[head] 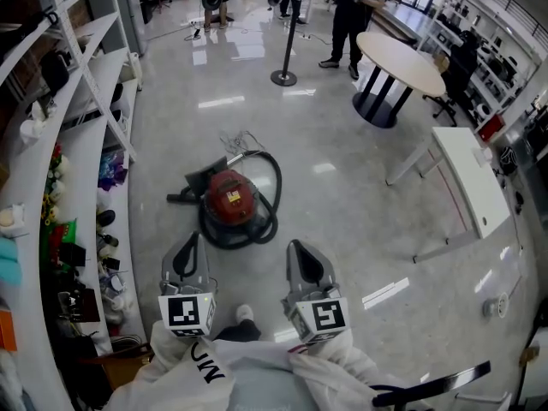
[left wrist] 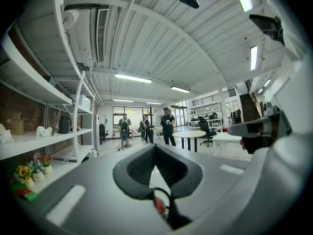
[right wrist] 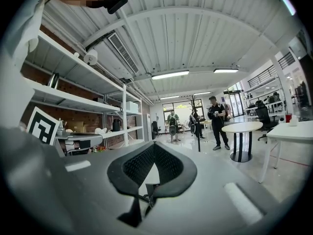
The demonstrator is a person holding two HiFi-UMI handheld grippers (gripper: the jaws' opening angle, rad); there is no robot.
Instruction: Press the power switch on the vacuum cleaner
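Note:
A red canister vacuum cleaner (head: 229, 197) sits on the glossy floor, with a black hose (head: 272, 197) looped round its right side and a black nozzle at its left. Both grippers hover above the floor on the near side of it, apart from it. My left gripper (head: 190, 240) is shut and empty, its tip aimed at the vacuum's near left. My right gripper (head: 294, 247) is also shut and empty, near the hose loop. In the left gripper view a sliver of the red vacuum (left wrist: 159, 205) shows through the left gripper (left wrist: 155, 148). The right gripper (right wrist: 154, 145) shows only dark shapes on the floor below it.
White shelving (head: 77, 144) with assorted items runs along the left. A round table (head: 402, 58) and a long white table (head: 467, 178) stand at the right. A post on a round base (head: 284, 77) and several people are farther back. My shoe (head: 245, 313) shows between the grippers.

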